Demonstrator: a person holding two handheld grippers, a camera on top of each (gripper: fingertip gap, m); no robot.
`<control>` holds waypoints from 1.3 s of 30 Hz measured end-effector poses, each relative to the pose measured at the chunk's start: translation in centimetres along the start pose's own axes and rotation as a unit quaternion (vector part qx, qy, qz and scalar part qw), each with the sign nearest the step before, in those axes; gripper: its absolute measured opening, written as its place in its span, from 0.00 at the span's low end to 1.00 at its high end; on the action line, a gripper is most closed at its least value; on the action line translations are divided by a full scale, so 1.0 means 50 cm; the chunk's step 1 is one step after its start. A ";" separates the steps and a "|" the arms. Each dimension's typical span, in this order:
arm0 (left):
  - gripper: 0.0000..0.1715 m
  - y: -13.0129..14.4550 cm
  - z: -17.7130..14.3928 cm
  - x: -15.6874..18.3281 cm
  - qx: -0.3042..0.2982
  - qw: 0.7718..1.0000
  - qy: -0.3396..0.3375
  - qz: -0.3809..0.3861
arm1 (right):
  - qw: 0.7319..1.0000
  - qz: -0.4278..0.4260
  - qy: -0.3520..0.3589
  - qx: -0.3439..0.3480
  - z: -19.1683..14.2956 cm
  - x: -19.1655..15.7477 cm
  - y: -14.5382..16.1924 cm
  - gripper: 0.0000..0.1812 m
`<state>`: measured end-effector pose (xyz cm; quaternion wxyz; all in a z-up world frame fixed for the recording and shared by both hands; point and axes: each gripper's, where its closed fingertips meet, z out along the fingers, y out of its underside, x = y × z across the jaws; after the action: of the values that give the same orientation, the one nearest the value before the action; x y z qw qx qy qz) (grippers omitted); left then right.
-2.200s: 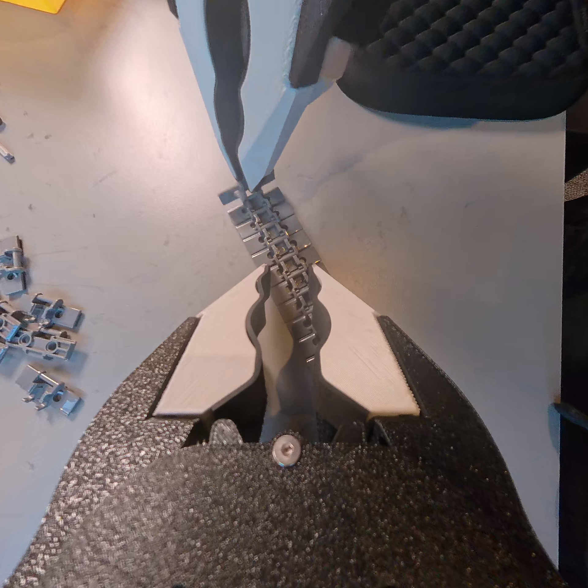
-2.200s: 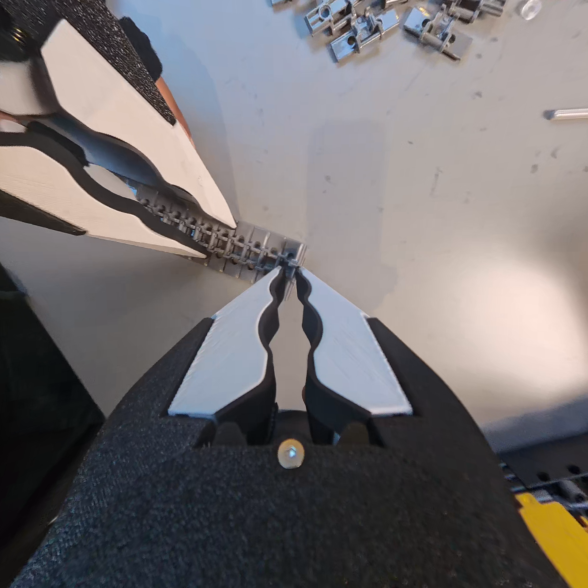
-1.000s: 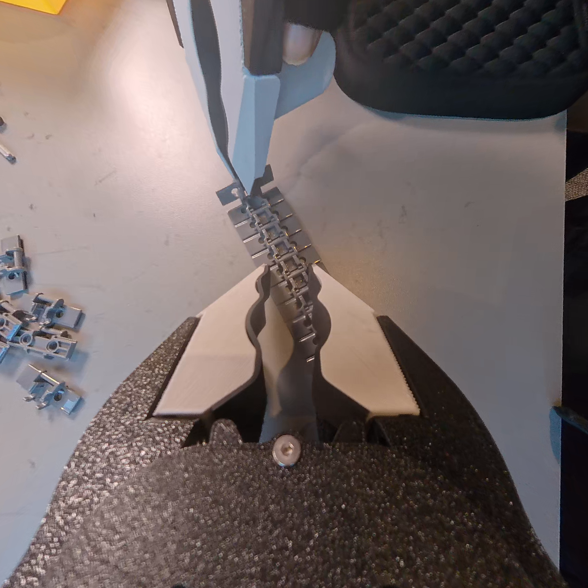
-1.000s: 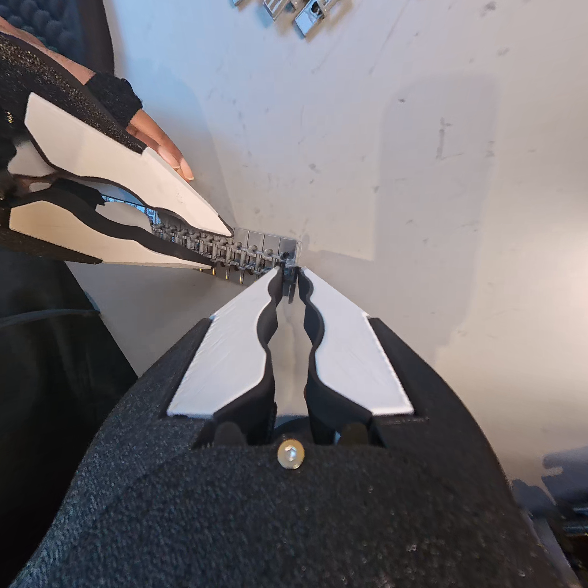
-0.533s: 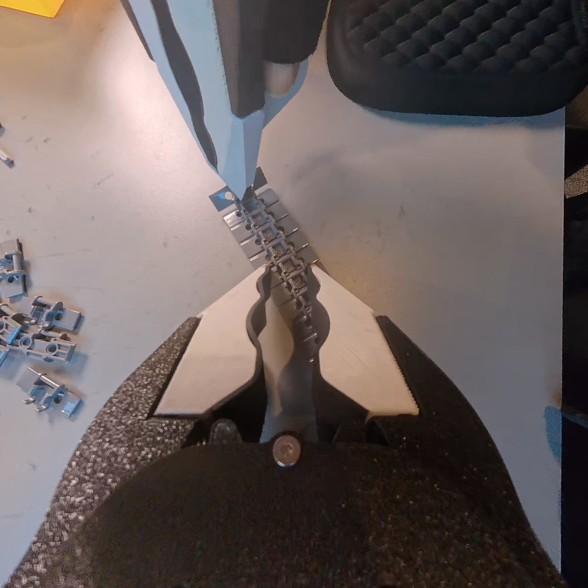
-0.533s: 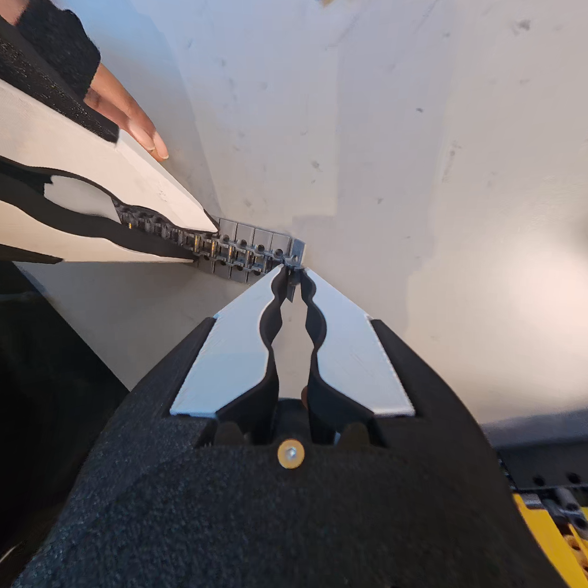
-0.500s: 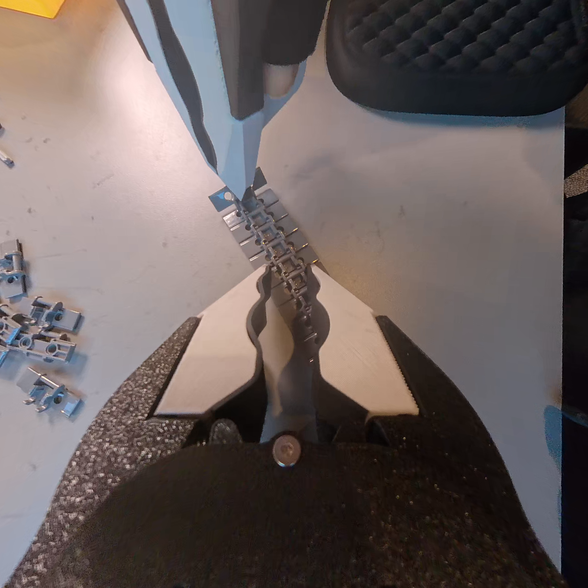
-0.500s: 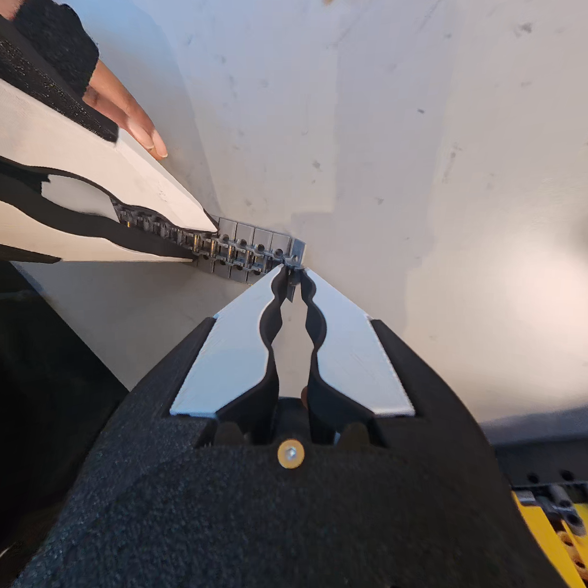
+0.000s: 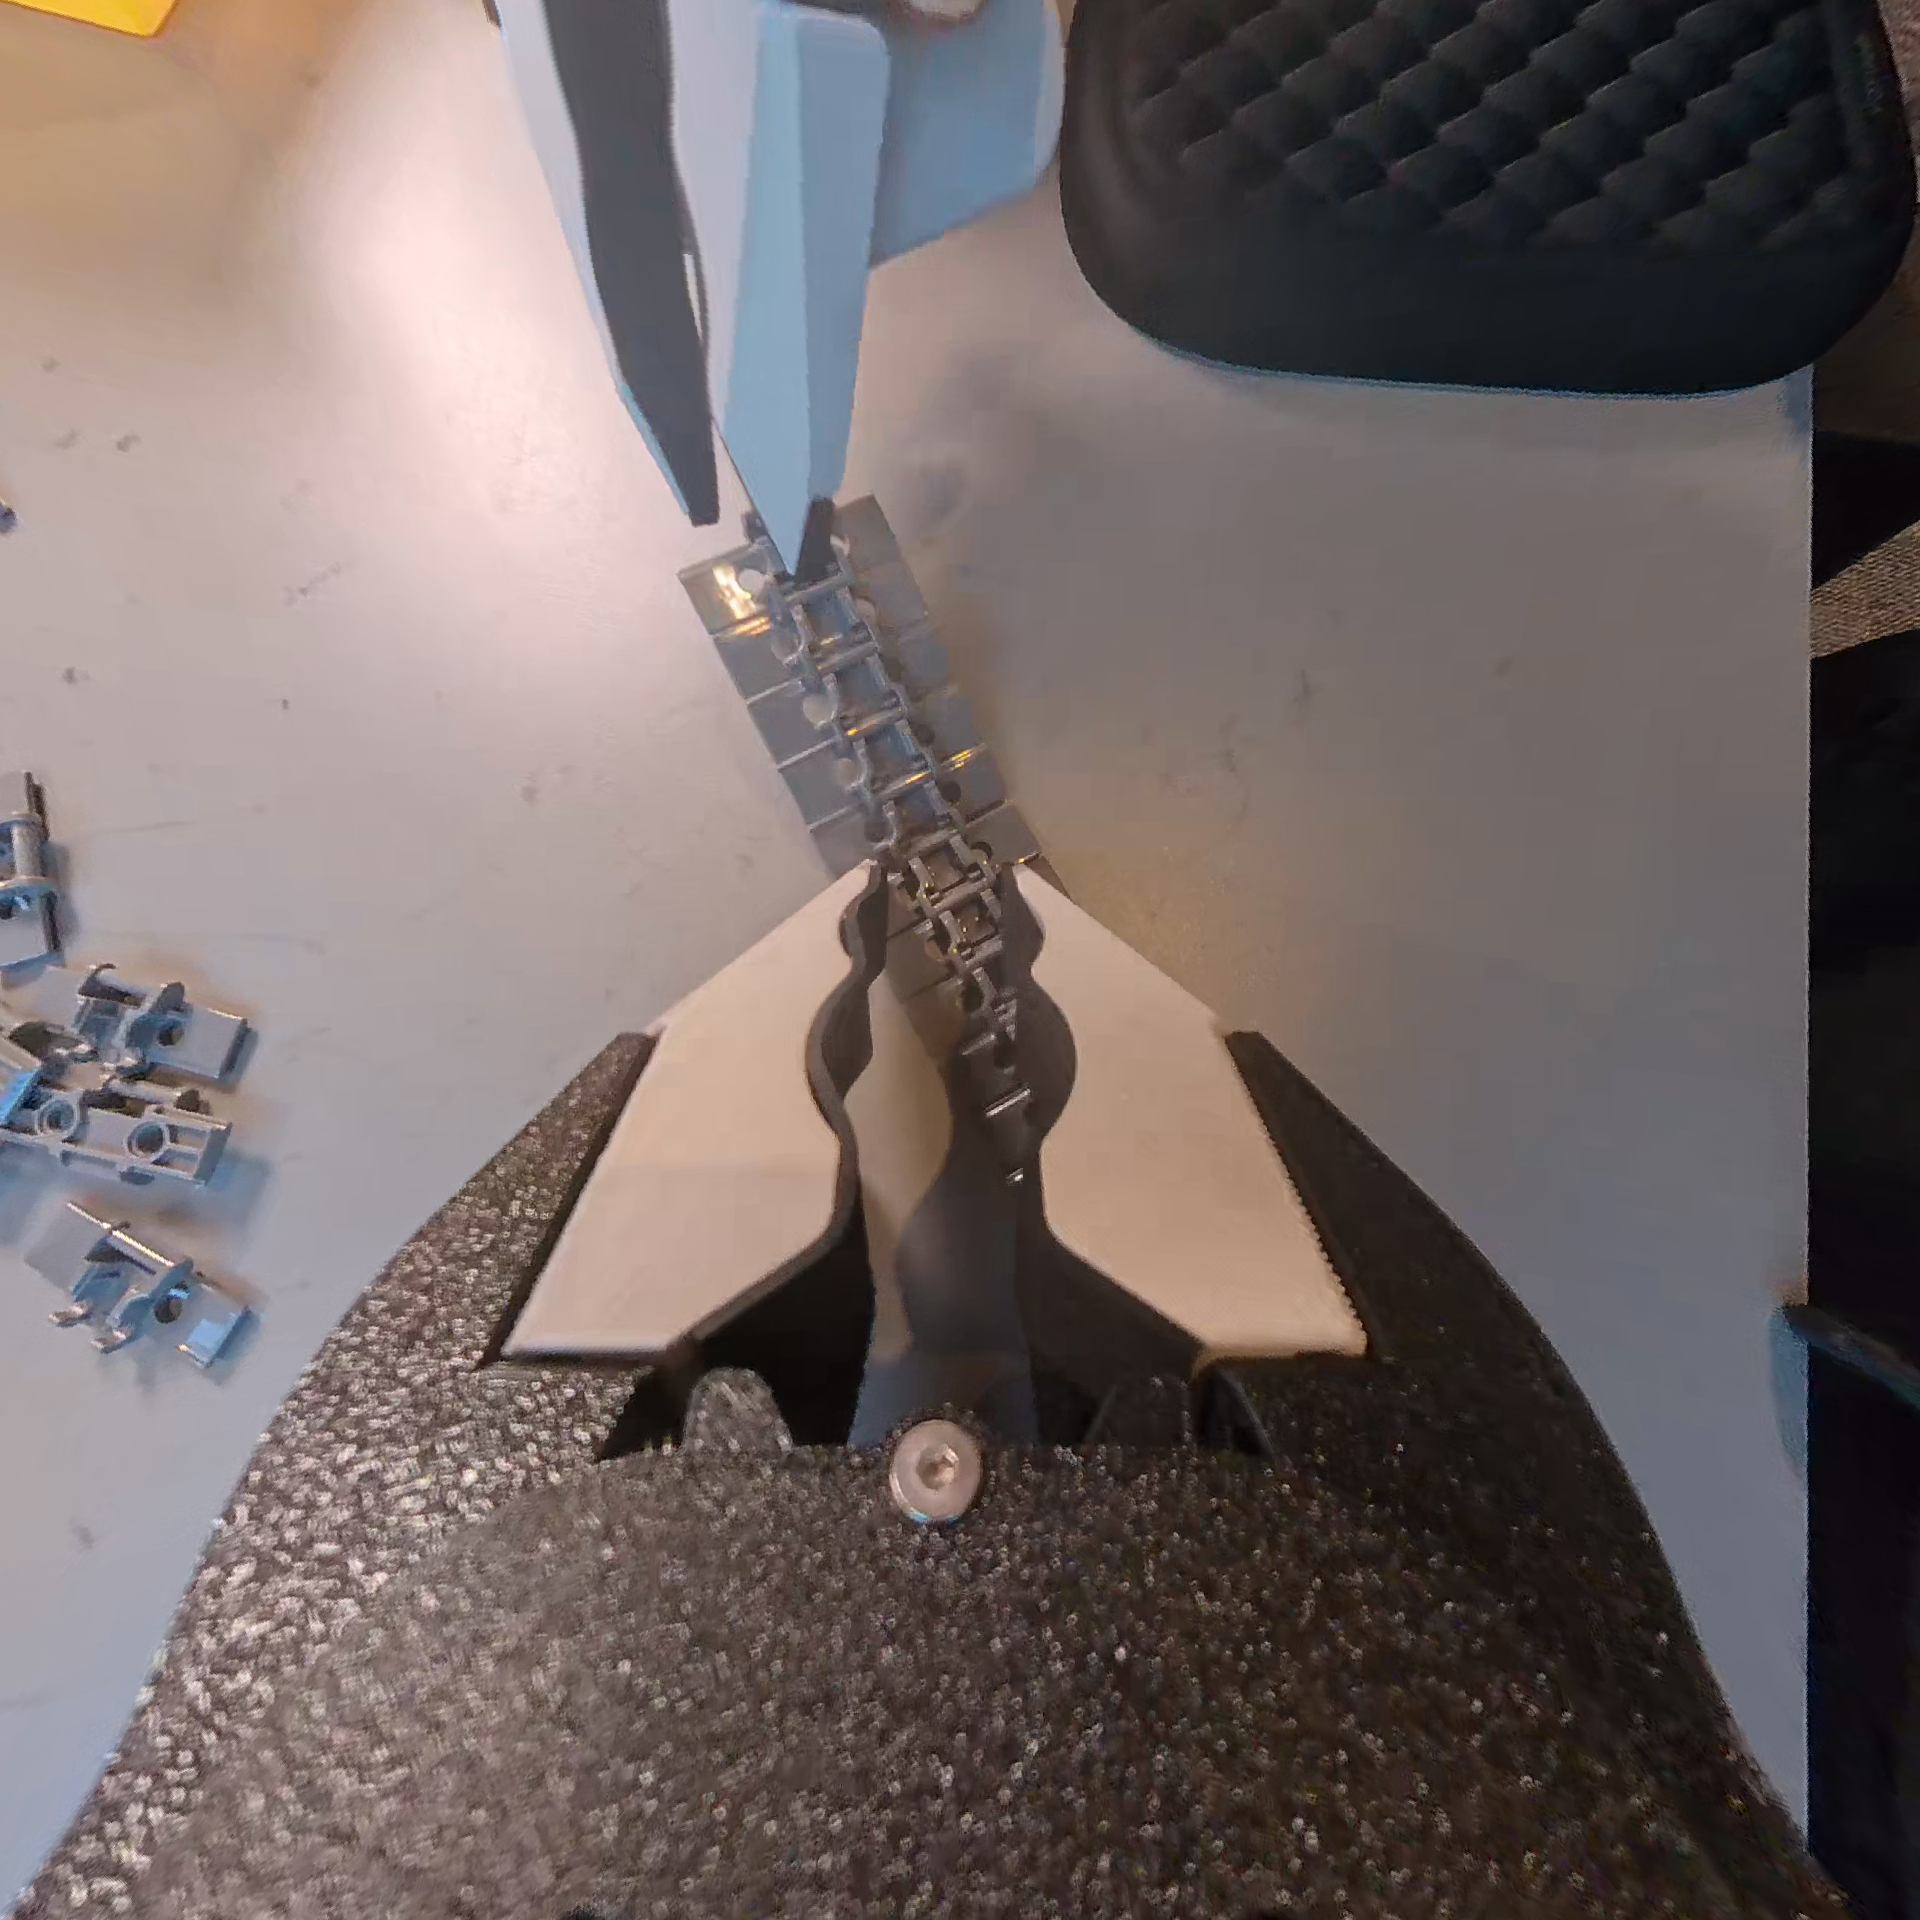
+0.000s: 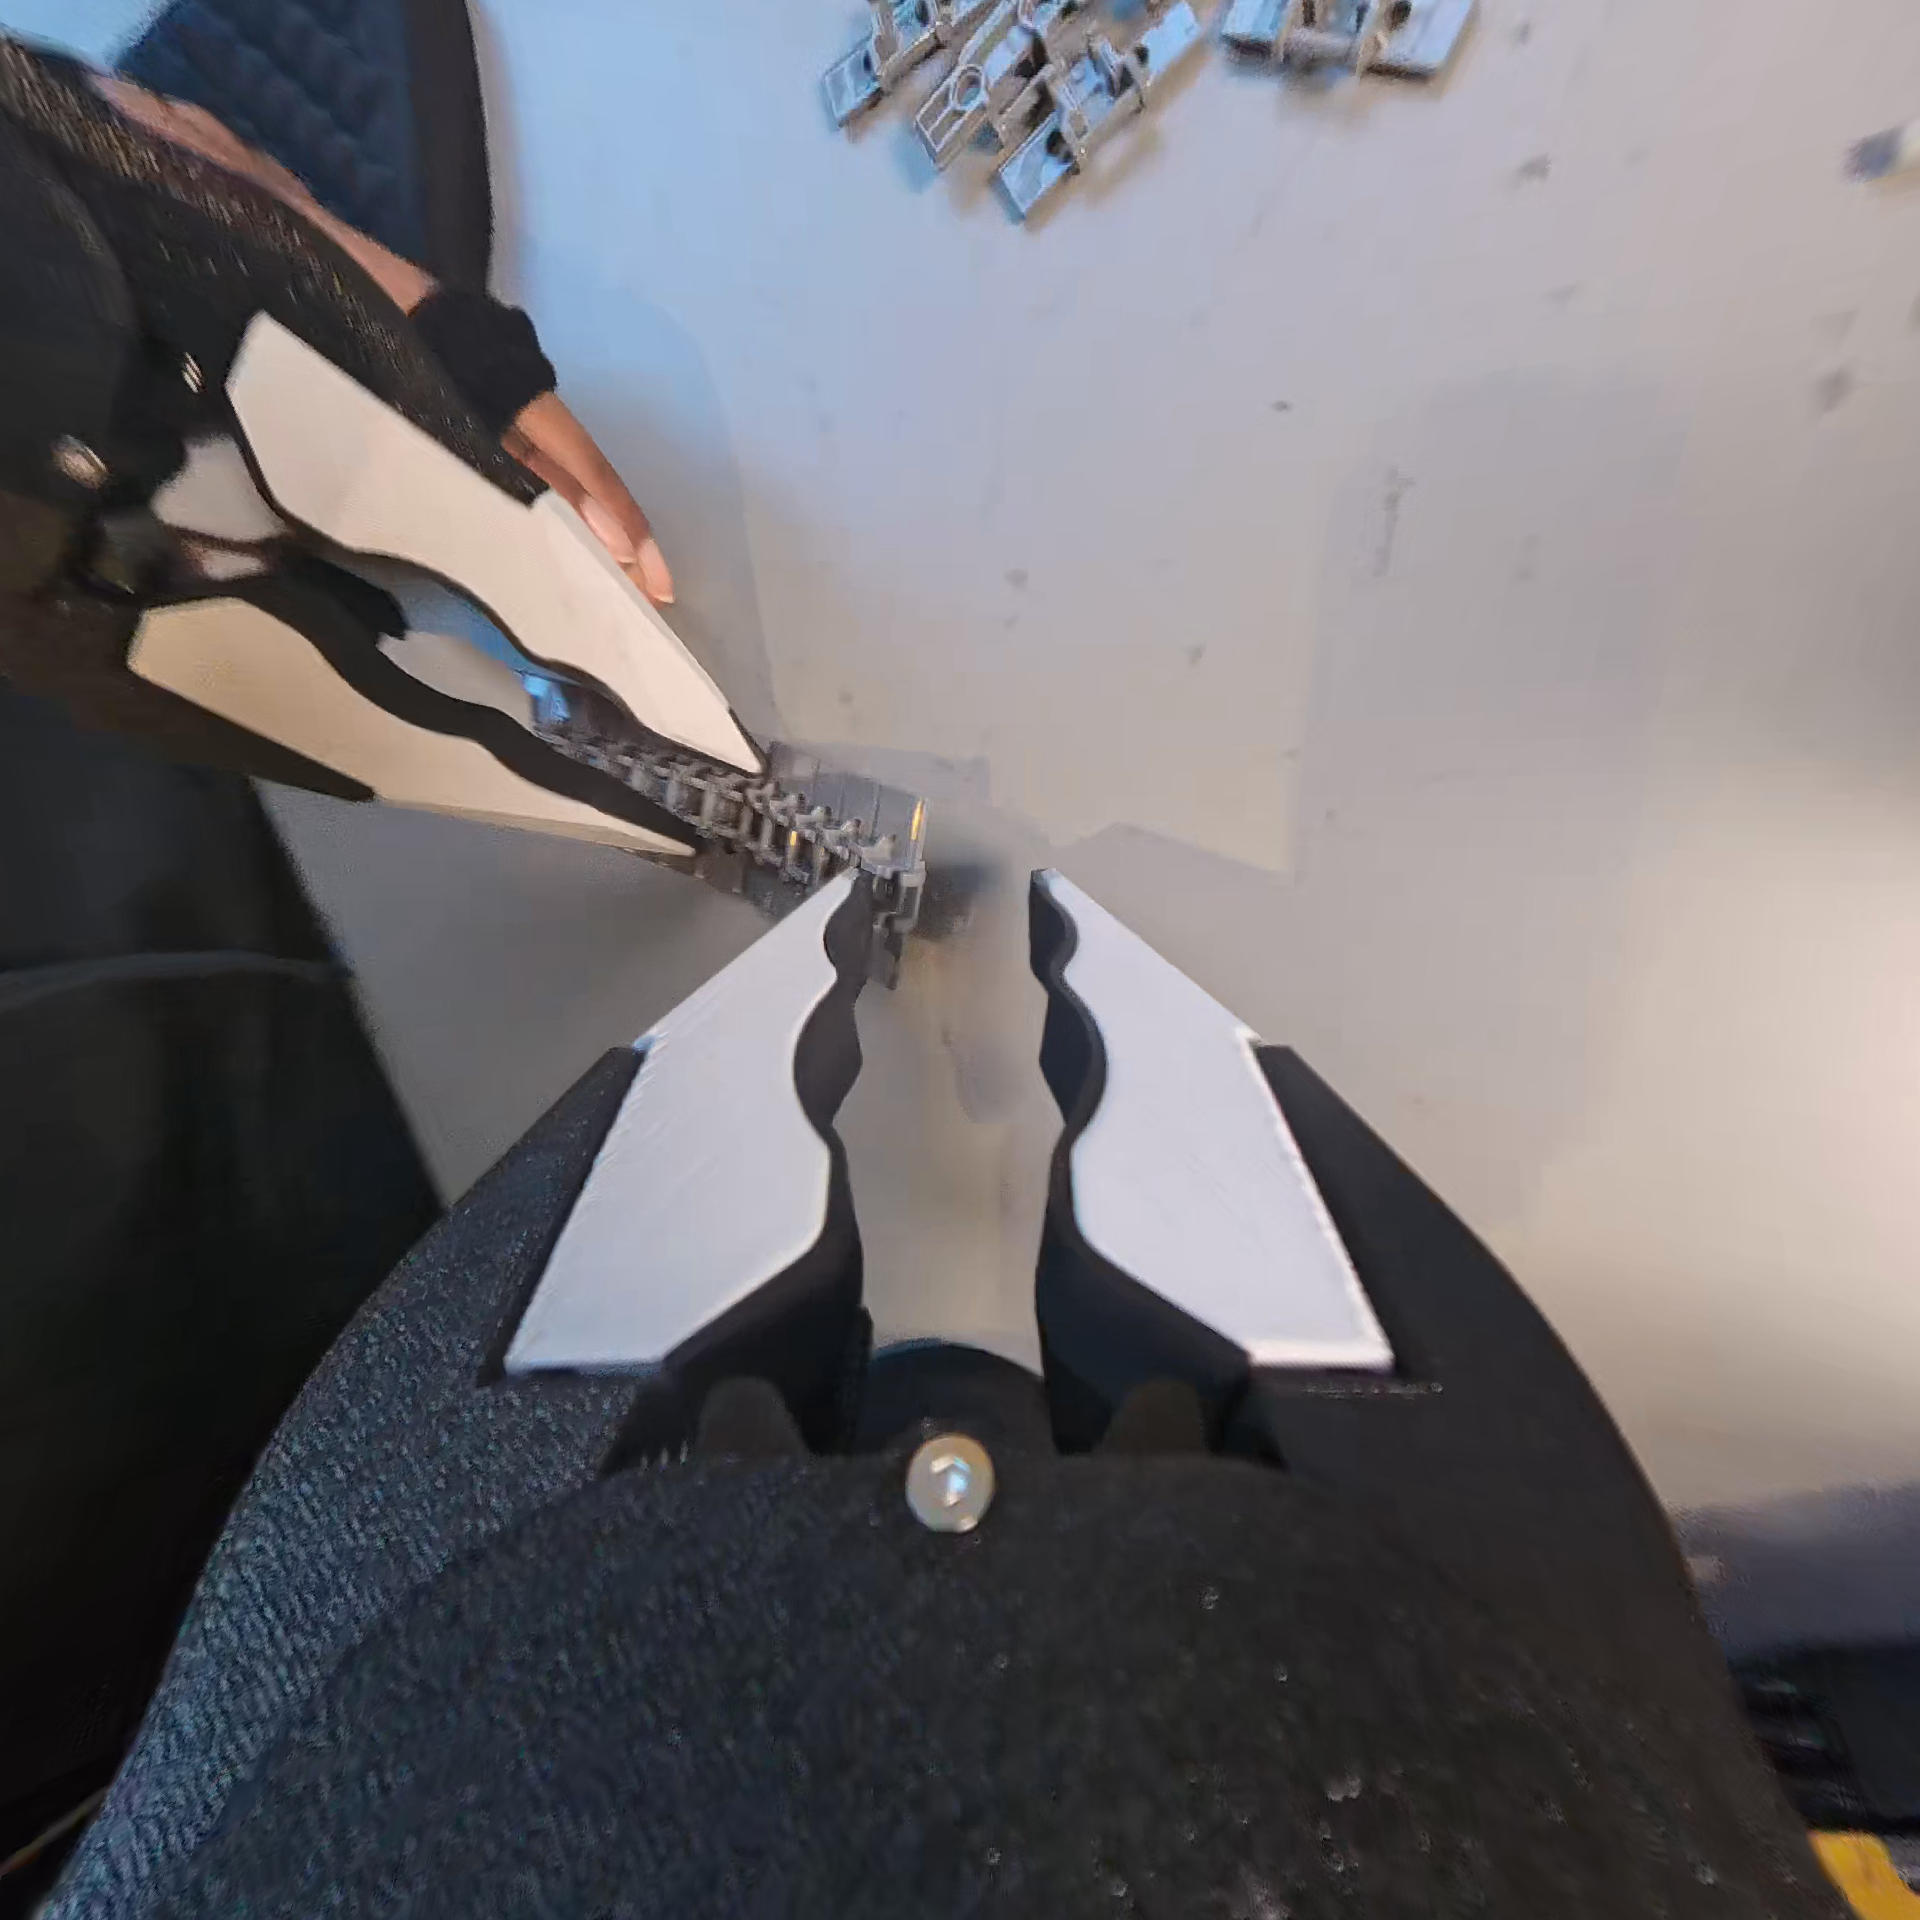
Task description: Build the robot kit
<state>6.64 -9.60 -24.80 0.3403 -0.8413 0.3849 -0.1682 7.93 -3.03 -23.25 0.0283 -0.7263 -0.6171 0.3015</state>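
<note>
Our left gripper (image 9: 940, 883) pinches the gray link chain (image 9: 862, 717) above the surface (image 9: 1351, 727); our right gripper (image 10: 945, 883), spread, brushes its end at 12 o'clock. Steady hold seems best.

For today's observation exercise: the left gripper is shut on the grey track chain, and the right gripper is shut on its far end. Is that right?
Not quite. The left gripper is shut on the grey track chain, but the right wrist view shows the right gripper open at its far end.

1 linked track chain (image 9: 871, 727); 2 claws; about 5 loose links (image 9: 125, 1101); 1 chair (image 9: 1496, 156).
</note>
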 end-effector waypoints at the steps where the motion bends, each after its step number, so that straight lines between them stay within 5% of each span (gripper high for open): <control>1: 0.12 0.000 0.000 0.000 0.000 1.000 0.000 0.000 | 1.000 -0.026 0.013 0.010 0.000 0.000 -0.004 0.16; 8: 0.12 0.001 -0.001 0.001 -0.002 1.000 0.010 -0.001 | 0.982 0.067 -0.136 0.112 -0.051 -0.032 -0.039 0.18; 20: 0.15 -0.014 -0.032 0.003 0.020 0.996 0.084 0.002 | 0.973 -0.214 0.030 0.078 0.021 -0.038 0.011 0.12; 29: 0.14 0.028 -0.105 -0.218 0.058 0.993 -0.081 -0.060 | 0.970 -0.219 0.060 0.081 0.032 -0.024 0.015 0.06; 34: 0.16 0.051 -0.119 -0.253 0.053 0.991 -0.106 -0.059 | 0.970 -0.211 0.056 0.103 0.025 -0.008 0.003 0.10; 39: 0.16 0.064 -0.101 -0.266 0.021 0.991 -0.125 -0.044 | 0.954 -0.207 0.008 0.216 -0.011 -0.034 -0.056 0.11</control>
<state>-6.43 -3.19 -23.76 0.3959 -0.8644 0.2981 -0.0851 5.62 -3.70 -20.94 0.2509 -0.5615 -0.6740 0.4093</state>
